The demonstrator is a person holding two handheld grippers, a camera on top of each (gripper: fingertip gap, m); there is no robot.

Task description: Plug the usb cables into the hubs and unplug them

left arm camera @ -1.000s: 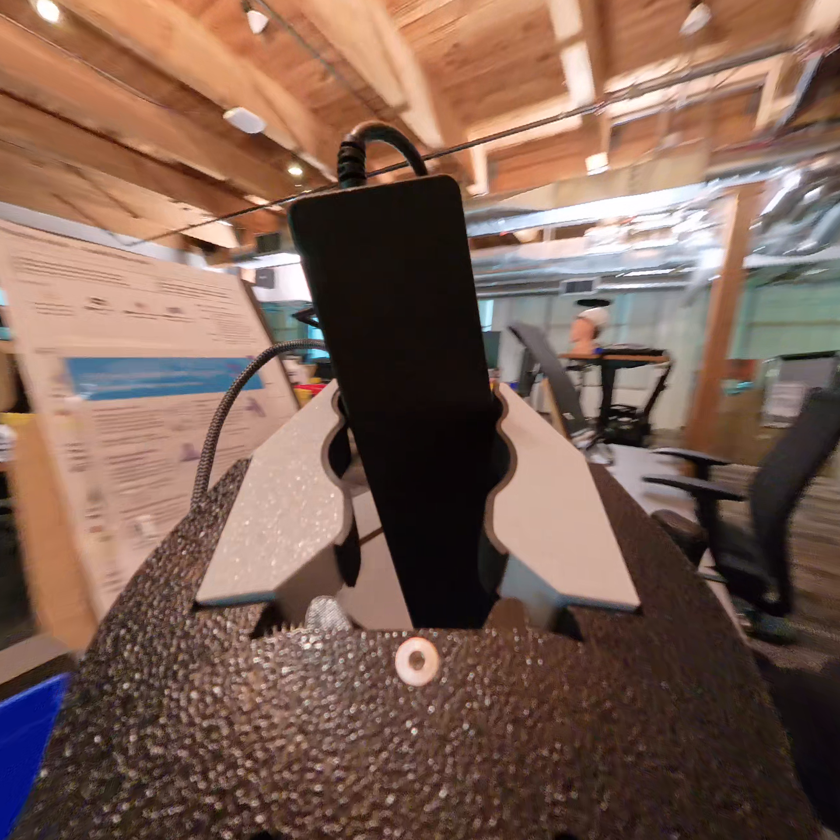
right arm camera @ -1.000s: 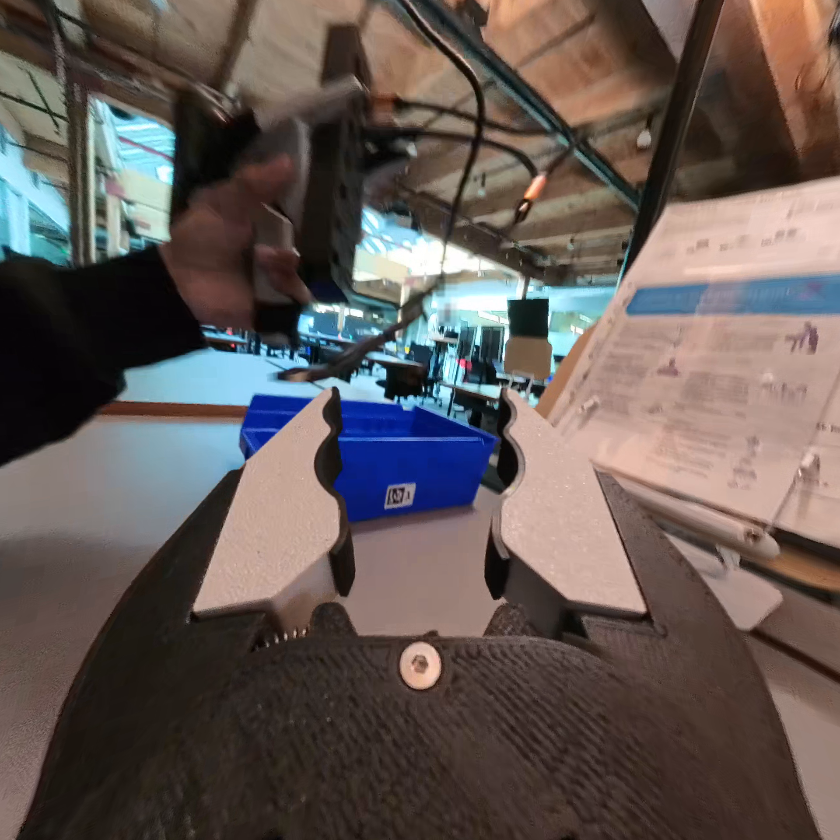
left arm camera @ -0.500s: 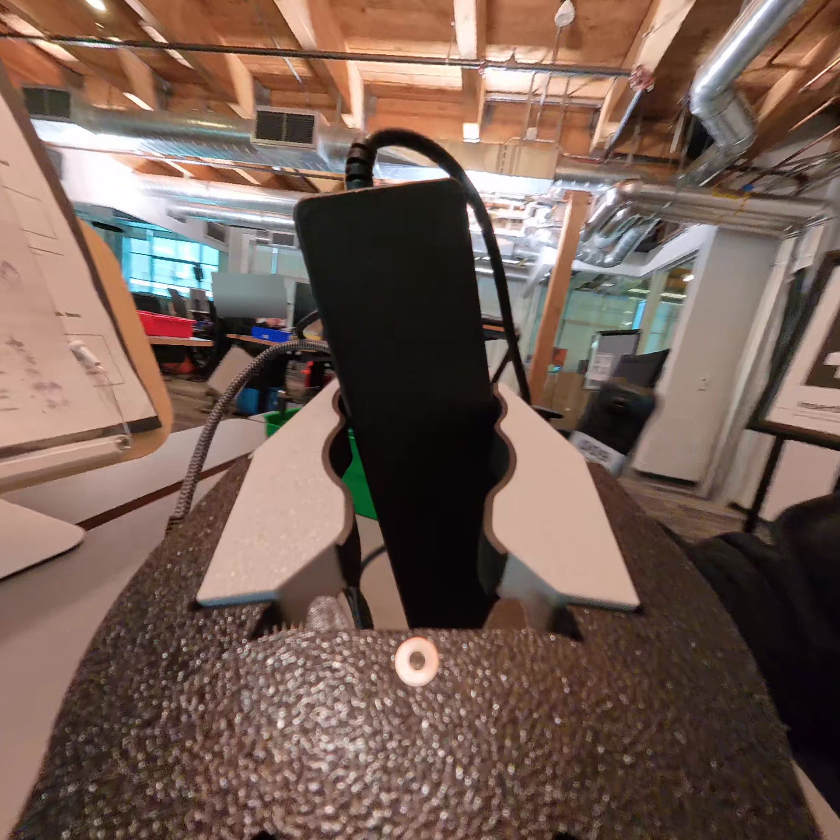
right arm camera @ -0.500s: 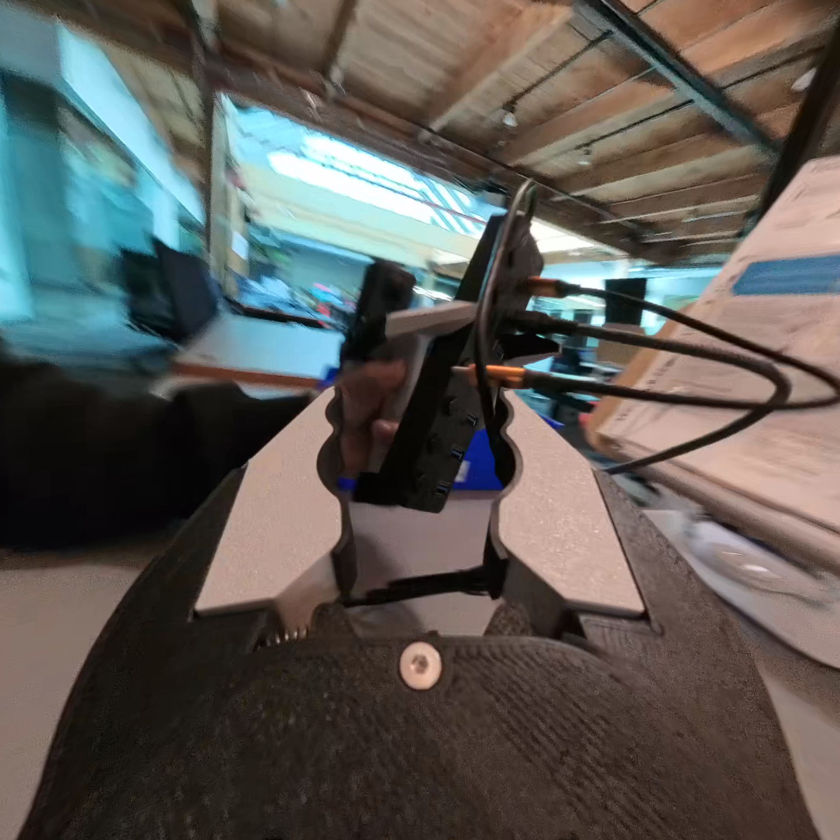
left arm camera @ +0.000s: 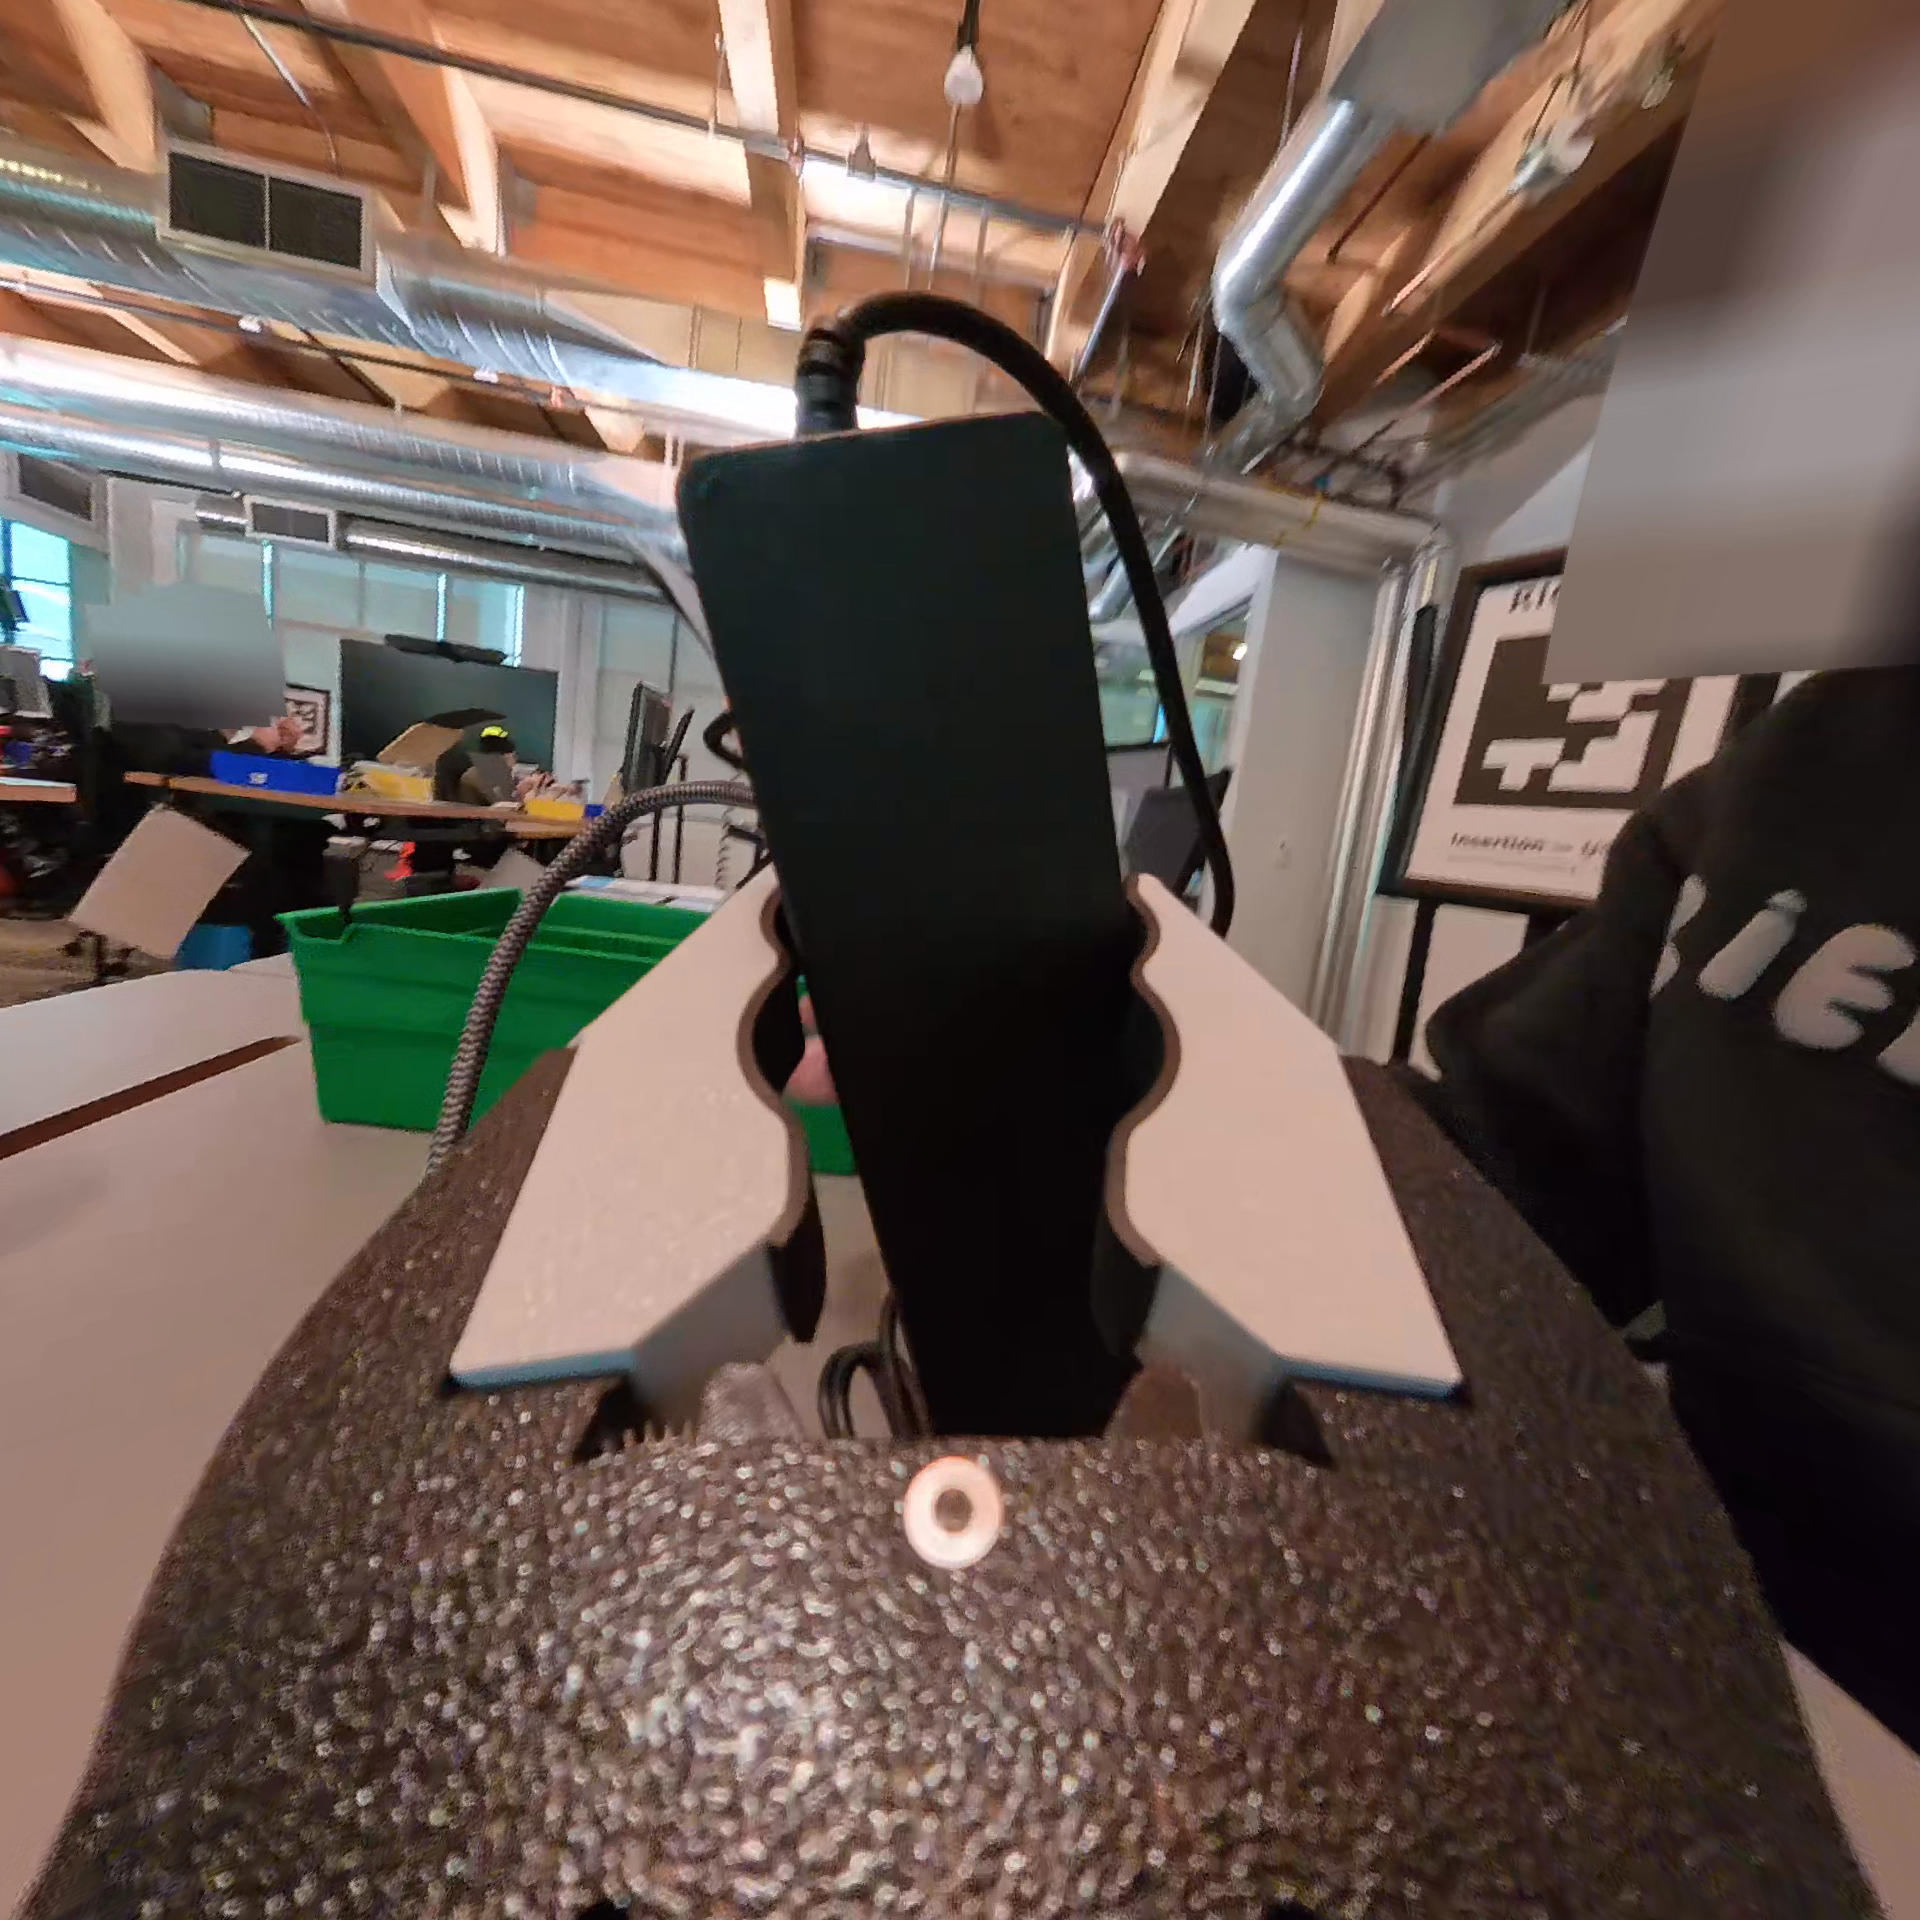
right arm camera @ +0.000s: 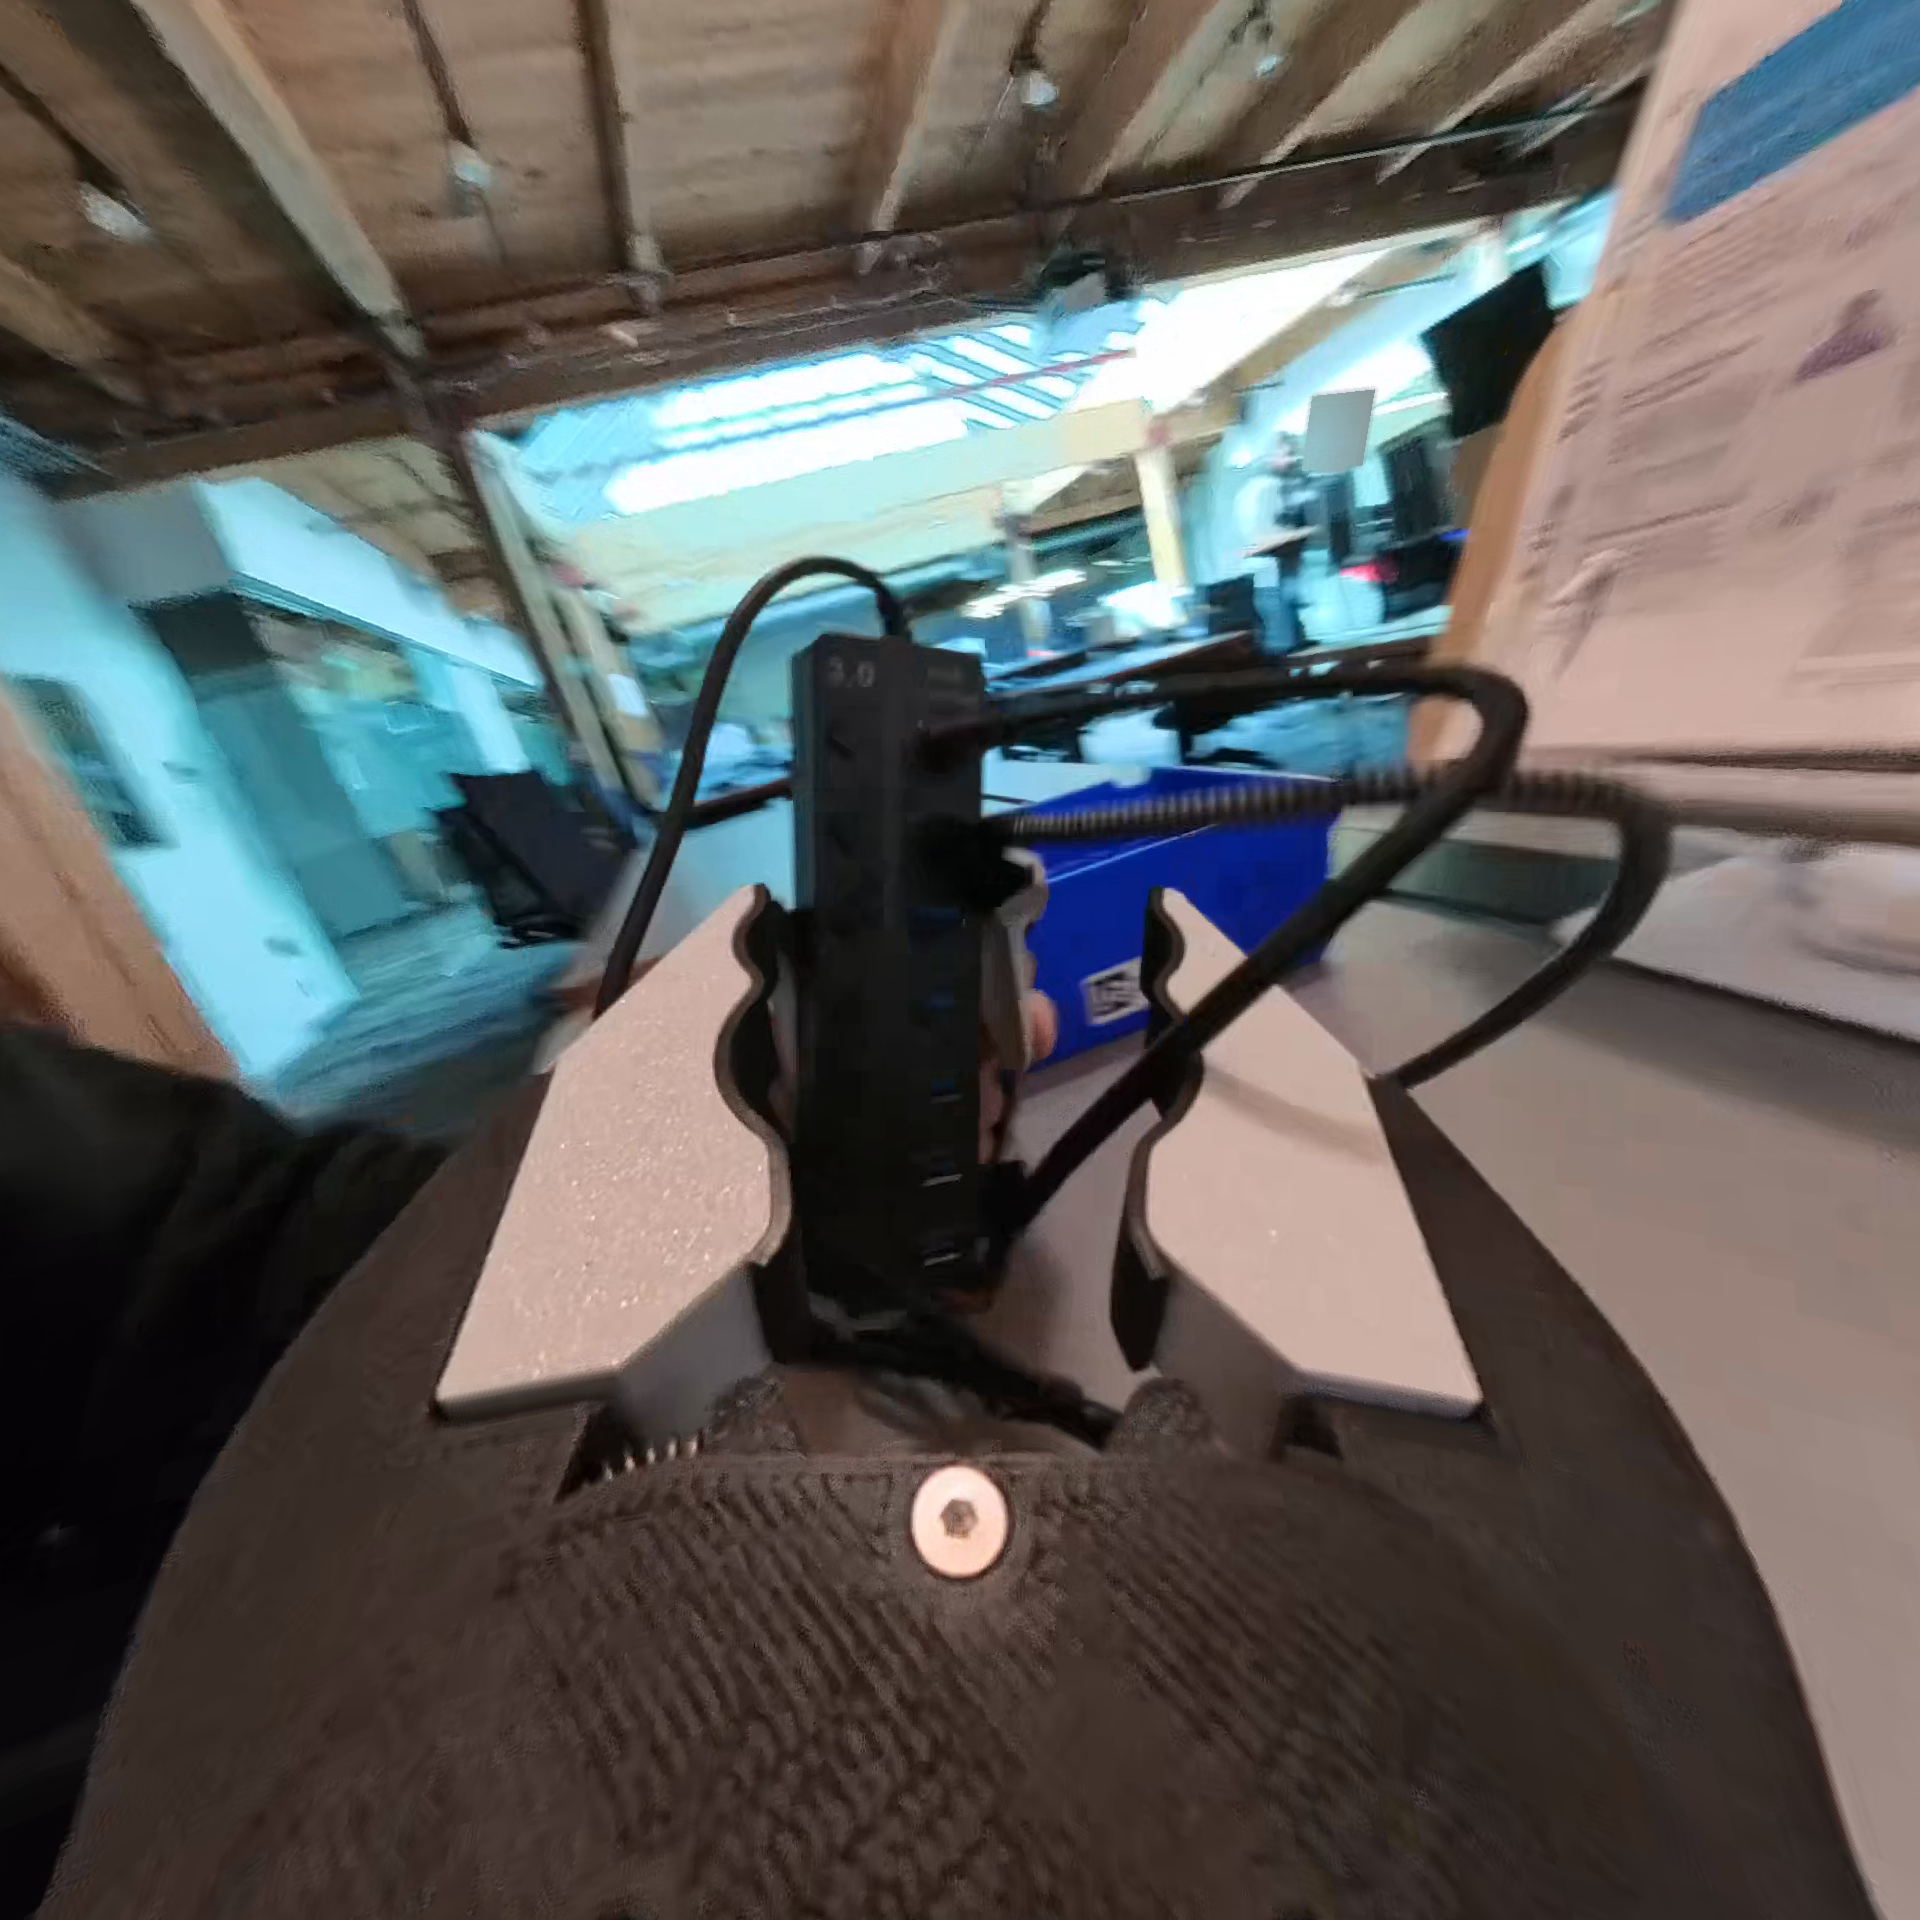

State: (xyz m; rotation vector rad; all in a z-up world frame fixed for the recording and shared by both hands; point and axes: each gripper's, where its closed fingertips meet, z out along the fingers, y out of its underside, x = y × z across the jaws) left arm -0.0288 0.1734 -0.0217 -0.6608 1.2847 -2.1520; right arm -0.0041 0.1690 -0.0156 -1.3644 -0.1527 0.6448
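My left gripper (left arm camera: 956, 914) is shut on a black USB hub (left arm camera: 904, 727) and holds it upright above the table. A black cable (left arm camera: 1132, 582) leaves the hub's top, and a braided cable (left arm camera: 499, 966) hangs at its left. In the right wrist view the hub (right arm camera: 883, 935) stands edge-on between the fingers of my right gripper (right arm camera: 956, 914), which is open. A black cable (right arm camera: 1195, 696) and a braided cable (right arm camera: 1195, 816) are plugged into the hub's right side. One black cable loops down across the right finger (right arm camera: 1278, 1164). I cannot tell whether the right fingers touch the hub.
A green bin (left arm camera: 416, 997) stands on the white table (left arm camera: 156, 1299) behind the left gripper. A blue bin (right arm camera: 1174, 904) stands behind the hub. A printed board (right arm camera: 1714, 395) leans at the right. A person's black sleeve (left arm camera: 1714, 1143) is close by.
The left gripper has swung round with the hub, from facing the printed board to facing the green bin. The right gripper has closed in on the hub, which now stands between its open fingers.
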